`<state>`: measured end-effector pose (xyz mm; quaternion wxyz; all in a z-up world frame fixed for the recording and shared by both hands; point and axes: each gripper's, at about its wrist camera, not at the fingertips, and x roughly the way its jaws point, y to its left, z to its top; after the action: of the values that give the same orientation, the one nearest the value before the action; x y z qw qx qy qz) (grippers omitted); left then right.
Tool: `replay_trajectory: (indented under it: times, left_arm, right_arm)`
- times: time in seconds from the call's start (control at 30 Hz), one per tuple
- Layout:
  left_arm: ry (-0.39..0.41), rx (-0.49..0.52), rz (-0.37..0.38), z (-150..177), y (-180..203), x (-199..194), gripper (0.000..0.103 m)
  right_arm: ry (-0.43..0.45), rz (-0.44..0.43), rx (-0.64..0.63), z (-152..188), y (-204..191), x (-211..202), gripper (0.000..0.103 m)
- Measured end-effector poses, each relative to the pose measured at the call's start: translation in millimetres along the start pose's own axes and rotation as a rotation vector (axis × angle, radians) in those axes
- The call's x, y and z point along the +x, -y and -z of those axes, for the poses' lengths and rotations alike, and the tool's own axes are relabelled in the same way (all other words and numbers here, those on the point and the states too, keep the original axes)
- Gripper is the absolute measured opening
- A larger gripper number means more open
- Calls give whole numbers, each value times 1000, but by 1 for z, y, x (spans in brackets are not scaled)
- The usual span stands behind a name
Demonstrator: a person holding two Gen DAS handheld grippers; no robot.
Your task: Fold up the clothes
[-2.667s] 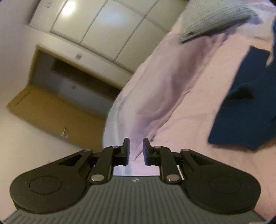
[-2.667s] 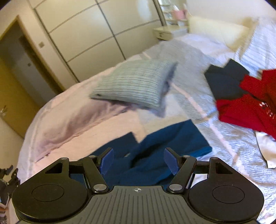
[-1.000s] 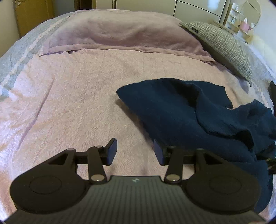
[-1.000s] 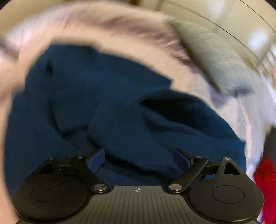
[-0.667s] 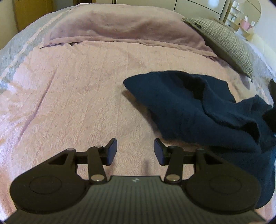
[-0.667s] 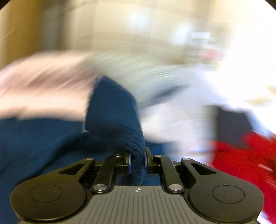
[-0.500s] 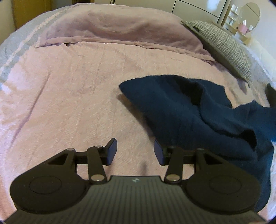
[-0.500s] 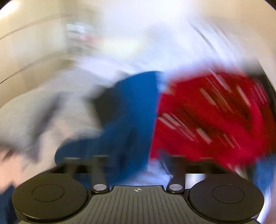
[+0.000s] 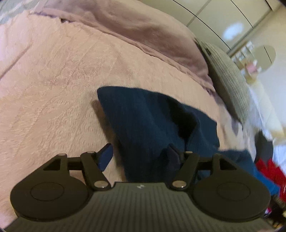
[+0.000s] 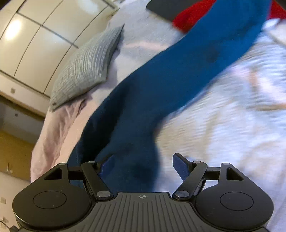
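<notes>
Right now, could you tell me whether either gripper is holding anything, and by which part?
Nothing is held. The blue garment lies between the opening jaws of the left gripper and under the open right gripper, unclamped.

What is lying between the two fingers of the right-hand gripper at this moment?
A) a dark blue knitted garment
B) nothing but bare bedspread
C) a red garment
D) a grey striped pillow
A: in the right wrist view the dark blue knitted garment runs down between the open fingers of the right gripper; the grey pillow and the red garment lie farther off on the bed.
</notes>
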<state>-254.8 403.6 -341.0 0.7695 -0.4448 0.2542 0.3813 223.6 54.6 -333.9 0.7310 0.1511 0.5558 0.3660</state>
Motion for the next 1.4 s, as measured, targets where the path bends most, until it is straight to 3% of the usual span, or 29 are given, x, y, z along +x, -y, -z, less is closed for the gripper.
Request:
replay_trajectory:
  times: [0.13, 0.17, 0.2, 0.23, 0.27, 0.33, 0.43, 0.6, 0.67, 0.7, 0.73, 0.8, 0.9, 1.13, 1.2, 1.3, 1.4]
  left_arm:
    - [37, -69, 22, -10, -6, 14, 60]
    - [31, -73, 17, -12, -6, 20, 53]
    - [21, -69, 12, -14, -6, 27, 42]
    - [7, -53, 11, -15, -5, 34, 15]
    - [5, -31, 13, -17, -4, 37, 9]
    - [45, 7, 15, -21, 2, 33, 9]
    - [170, 29, 51, -31, 11, -1, 8]
    - [390, 184, 71, -73, 48, -74, 9]
    - [434, 175, 64, -101, 59, -88, 18]
    - [423, 188, 42, -109, 63, -87, 21]
    - [411, 202, 20, -118, 68, -87, 23]
    - [393, 230, -18, -129, 74, -87, 25]
    - [346, 234, -14, -107, 65, -88, 33]
    - [224, 117, 15, -39, 20, -90, 33]
    - [210, 81, 23, -27, 11, -92, 33]
    - [185, 46, 26, -10, -3, -99, 33]
    - [173, 26, 26, 4, -14, -104, 33]
  right_arm:
    - [-7, 24, -8, -6, -6, 31, 73]
    - [-9, 29, -30, -6, -9, 35, 66]
    - [-24, 53, -67, -7, -14, 41, 25]
    - [-39, 74, -100, -7, -19, 46, 11]
    - [-47, 77, -122, -5, -24, 49, 10]
    - [3, 43, -195, -9, -39, 43, 9]
    - [132, -18, -382, -16, -80, 15, 8]
    - [278, -193, -534, -51, -153, -14, 8]
    - [243, -166, -461, -66, -169, 0, 9]
    - [201, -136, -407, -74, -174, 10, 23]
    - [160, -106, -353, -82, -180, 20, 45]
    - [83, -52, -261, -93, -190, 37, 65]
    - [32, -46, -326, -57, -186, 38, 67]
    - [-329, -104, -240, 86, -152, 74, 67]
    - [-350, -68, -181, 112, -141, 84, 67]
    - [-294, -28, -156, 137, -124, 90, 67]
    - [-256, -17, -119, 137, -121, 91, 67]
